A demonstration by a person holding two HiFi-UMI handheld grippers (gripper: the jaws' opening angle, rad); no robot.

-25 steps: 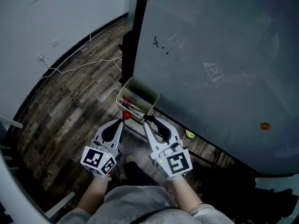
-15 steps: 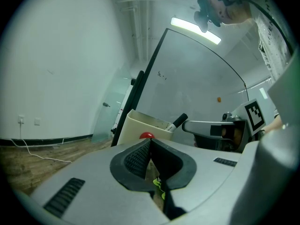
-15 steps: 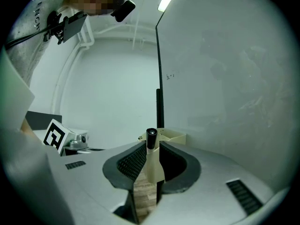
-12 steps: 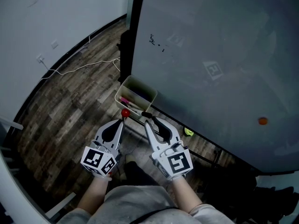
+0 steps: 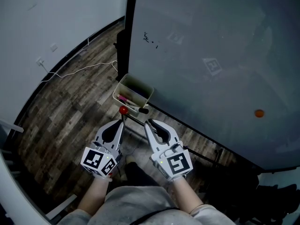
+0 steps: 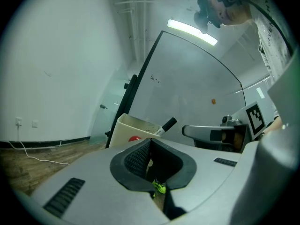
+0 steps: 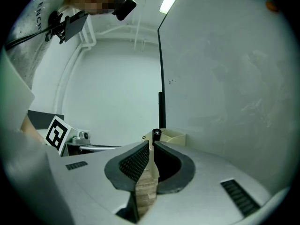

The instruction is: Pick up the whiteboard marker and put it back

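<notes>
A black-capped whiteboard marker (image 5: 141, 110) lies slanted in the beige pen box (image 5: 133, 92) at the whiteboard's lower left corner, its cap over the box's near rim. In the left gripper view the marker (image 6: 167, 124) sticks up out of the box (image 6: 126, 131). My right gripper (image 5: 146, 123) is shut and holds nothing, its tips just short of the marker's cap (image 7: 156, 134). My left gripper (image 5: 121, 123) is shut and empty, below a red round piece (image 5: 123, 110) by the box.
The large whiteboard (image 5: 211, 55) fills the right side, with a black frame post (image 5: 123, 46) at its left edge and an orange magnet (image 5: 258, 113) on it. A white cable (image 5: 75, 70) runs over the wooden floor. More pens lie inside the box.
The marker was at my right gripper's tips; now it rests on the box rim, apart from them. The gripper has drawn back a little. The left gripper has not moved.
</notes>
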